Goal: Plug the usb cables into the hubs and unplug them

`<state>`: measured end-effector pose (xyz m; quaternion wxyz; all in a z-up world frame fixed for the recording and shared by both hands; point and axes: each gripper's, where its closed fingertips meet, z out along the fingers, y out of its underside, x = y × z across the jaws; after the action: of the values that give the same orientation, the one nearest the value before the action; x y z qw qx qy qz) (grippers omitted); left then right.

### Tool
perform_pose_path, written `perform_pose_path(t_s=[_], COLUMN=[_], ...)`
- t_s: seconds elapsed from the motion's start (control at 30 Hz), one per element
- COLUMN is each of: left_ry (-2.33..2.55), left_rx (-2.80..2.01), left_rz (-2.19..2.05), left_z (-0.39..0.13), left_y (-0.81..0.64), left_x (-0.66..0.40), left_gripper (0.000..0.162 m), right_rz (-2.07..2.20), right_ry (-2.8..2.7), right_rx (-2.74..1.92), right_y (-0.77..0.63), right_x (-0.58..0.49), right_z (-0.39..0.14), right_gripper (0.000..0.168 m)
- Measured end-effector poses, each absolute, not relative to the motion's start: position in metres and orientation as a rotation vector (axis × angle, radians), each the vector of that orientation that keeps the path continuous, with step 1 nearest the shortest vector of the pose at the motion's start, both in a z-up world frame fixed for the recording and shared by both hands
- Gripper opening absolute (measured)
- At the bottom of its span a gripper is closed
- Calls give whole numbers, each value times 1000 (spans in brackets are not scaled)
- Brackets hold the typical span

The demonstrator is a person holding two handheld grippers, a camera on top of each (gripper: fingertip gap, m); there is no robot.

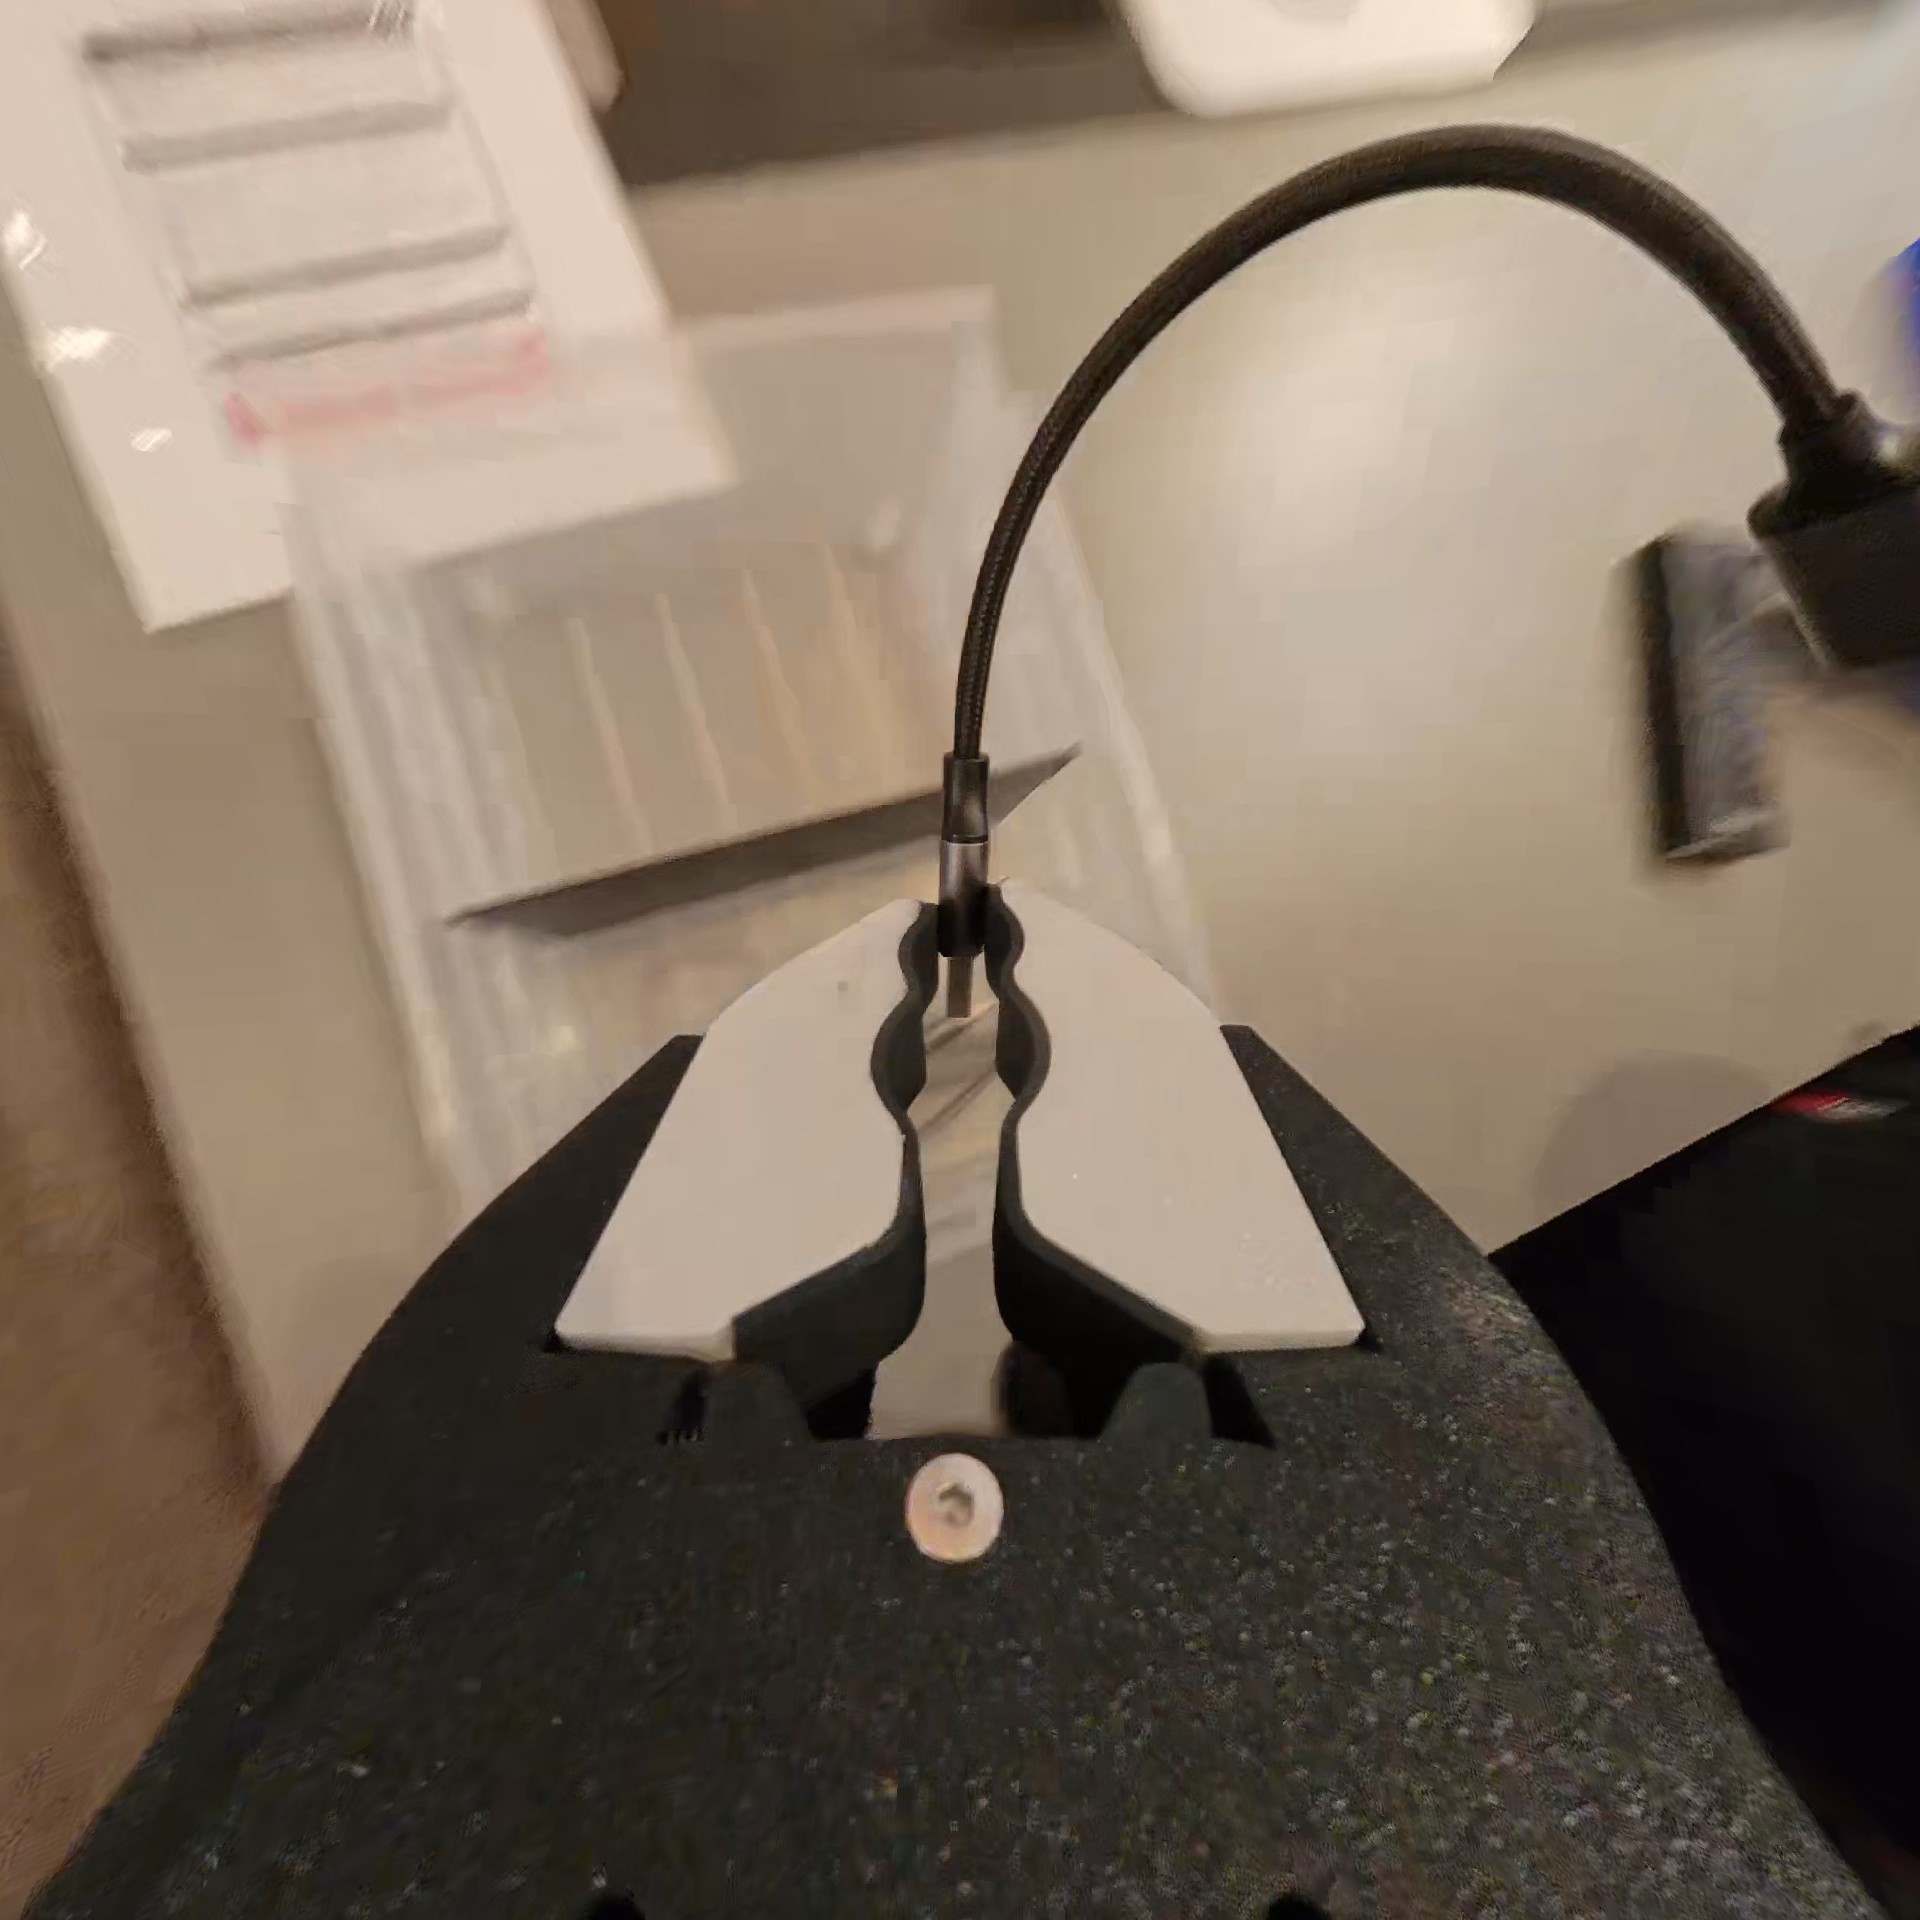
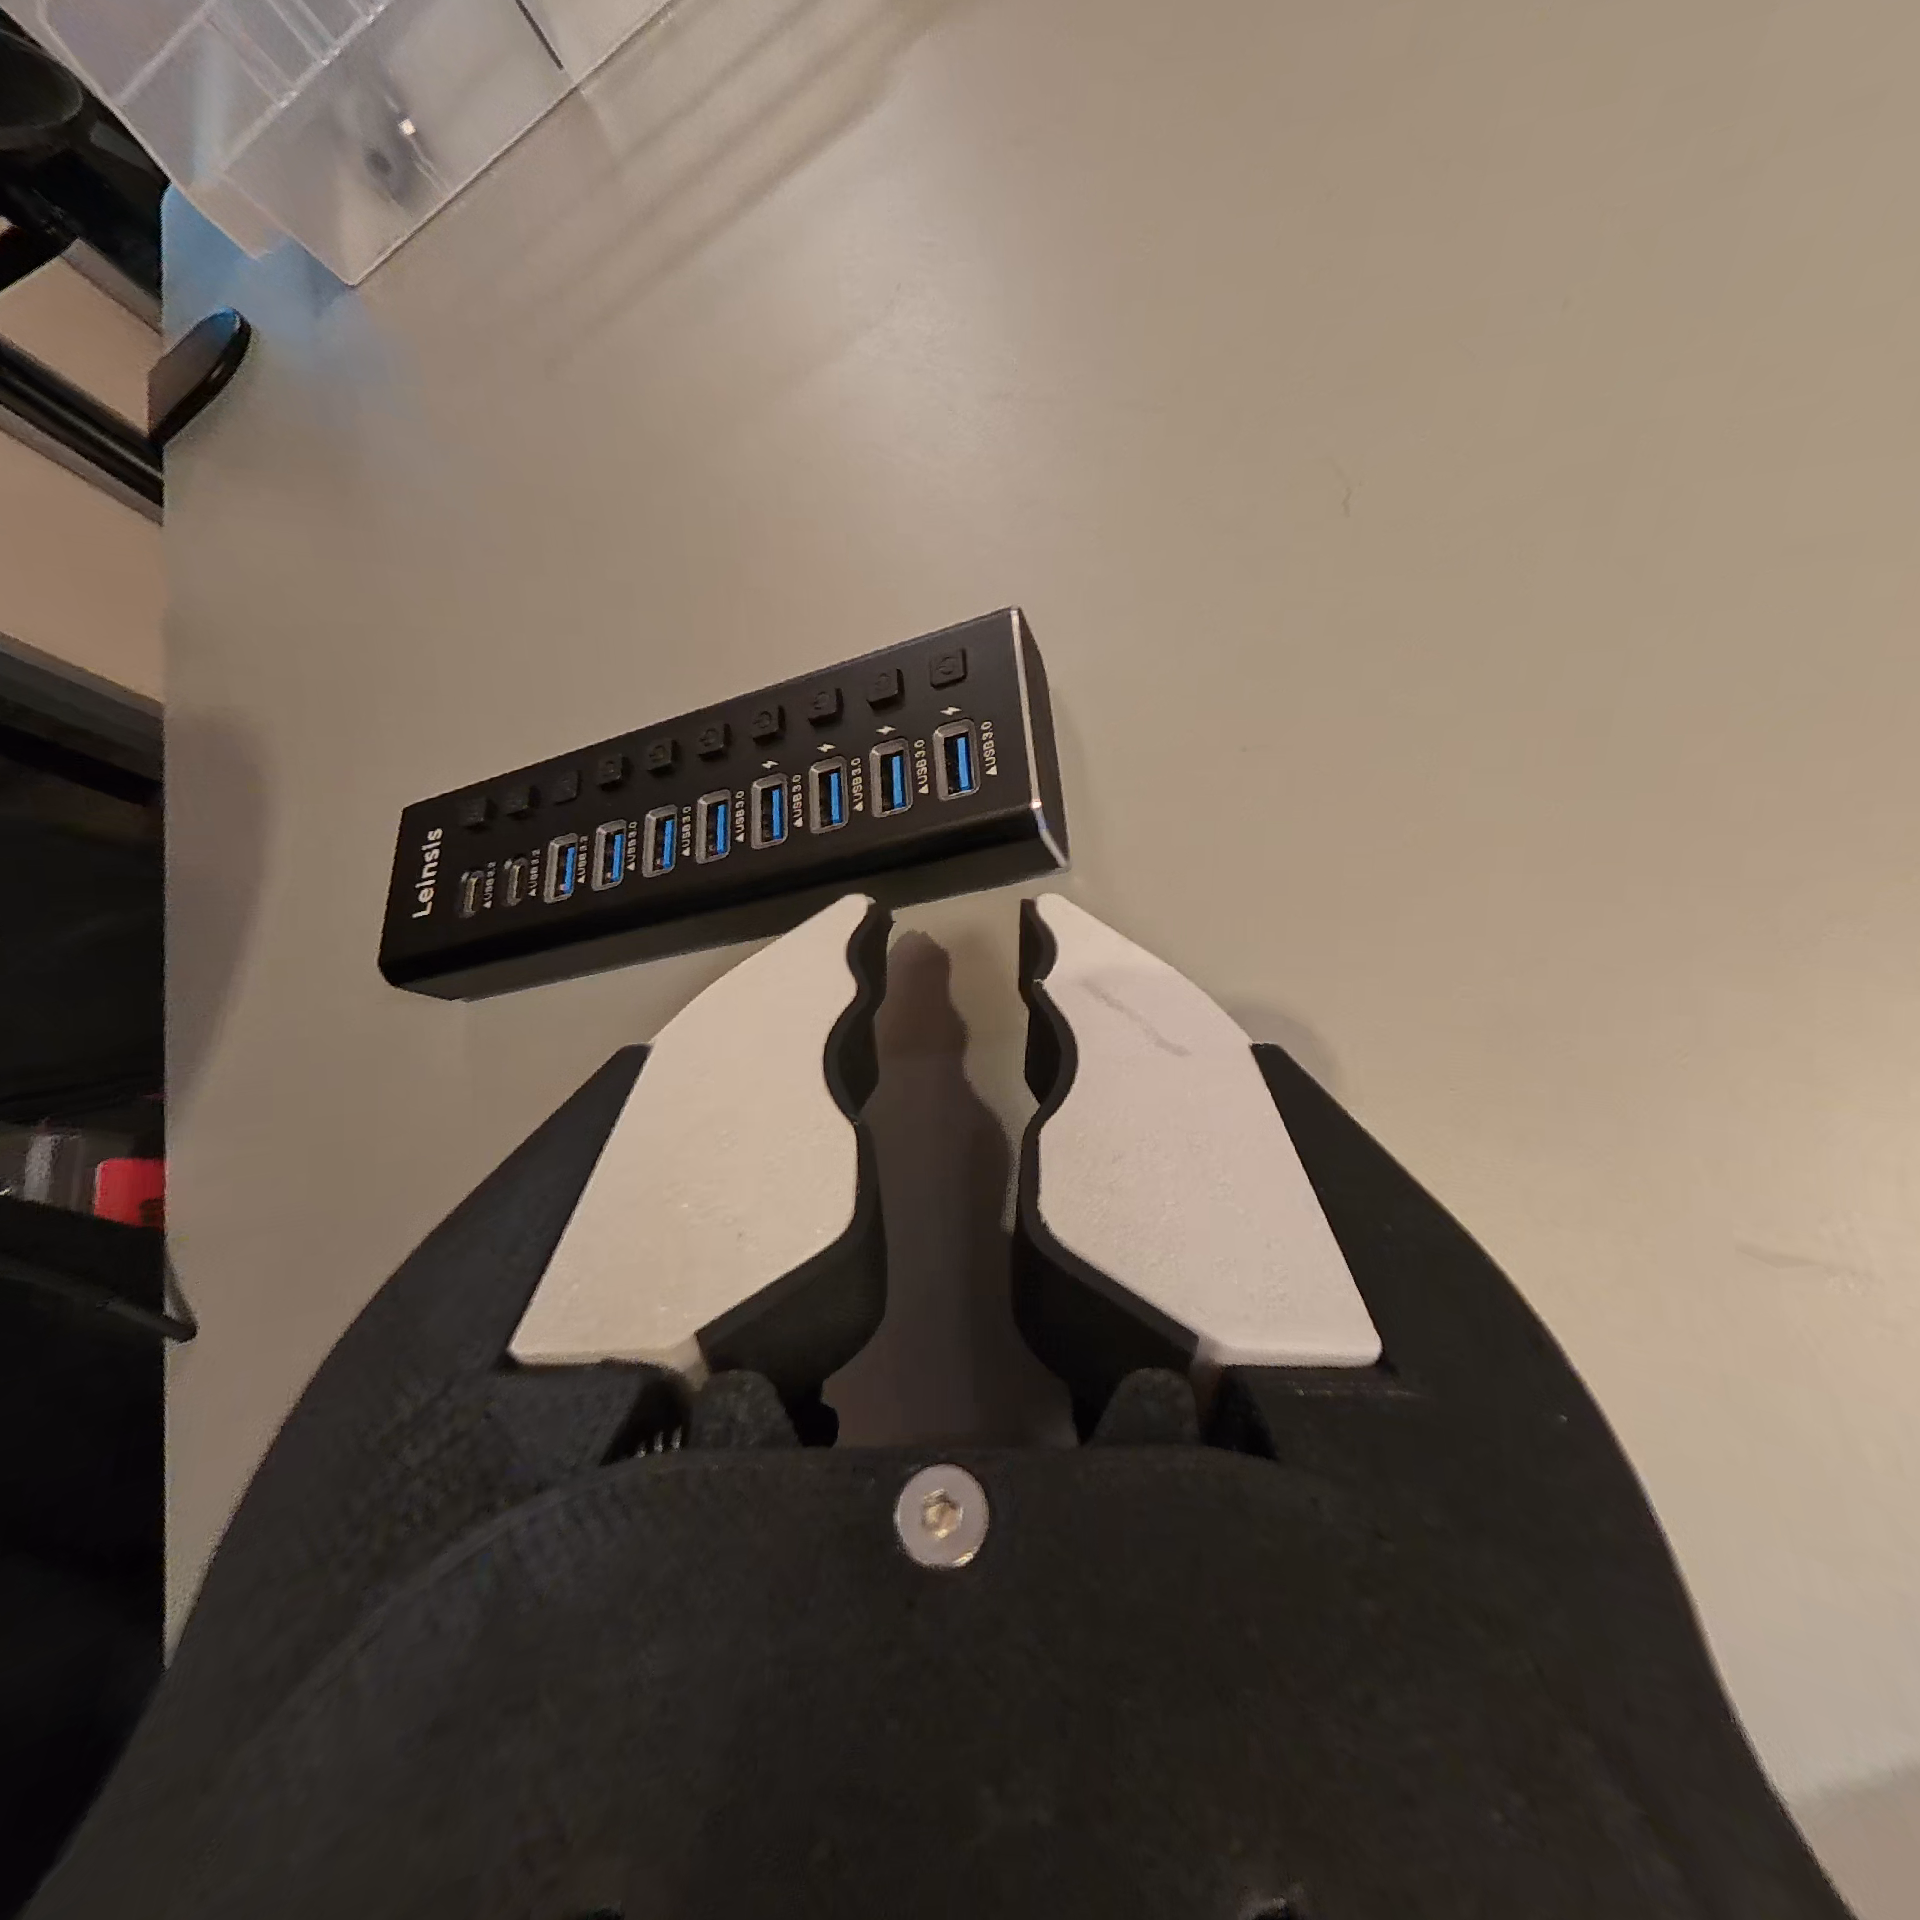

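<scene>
Left gripper (image 1: 964, 914) pinches small metal plug (image 1: 961, 883) of black braided cable (image 1: 1091, 436), tip pointing back toward camera (awkward for insertion). Right gripper (image 2: 954, 920), fingers apart and empty, hovers just beside long black multi-port hub (image 2: 727, 810) on beige table (image 2: 1351, 520), probably to steady it

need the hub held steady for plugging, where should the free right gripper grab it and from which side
Judging by its pose, grip the hub across its narrow width at the near right end. It lies flat on the table with ports facing up, and the open right gripper already sits just short of that end. Coming from the near long side should keep the ports uncovered.
</scene>
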<state>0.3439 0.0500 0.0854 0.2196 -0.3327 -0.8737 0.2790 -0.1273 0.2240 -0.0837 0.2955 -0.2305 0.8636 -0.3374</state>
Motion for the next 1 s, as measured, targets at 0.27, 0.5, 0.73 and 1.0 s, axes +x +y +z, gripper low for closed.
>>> perform_pose_path(t_s=[0.27,0.5,0.73,1.0], left_ry=[-1614,-1153,-1120,-1200], left_rx=[-647,-440,-368,-581], left_rz=[740,494,339,360], left_z=[120,122,57,16], left_y=[95,141,137,148], left_x=[158,9,-67,-71], left_gripper=[8,7,8,8], right_rz=[-1049,-1348,-1623,-1234], right_ry=[2283,2180,2109,2345], right_rx=[-629,-642,-733,-812], right_y=[217,198,180,187], right_x=[-130,-127,-119,-125], right_z=[-72,-43,-23,-67], right_gripper=[28,31,29,32])
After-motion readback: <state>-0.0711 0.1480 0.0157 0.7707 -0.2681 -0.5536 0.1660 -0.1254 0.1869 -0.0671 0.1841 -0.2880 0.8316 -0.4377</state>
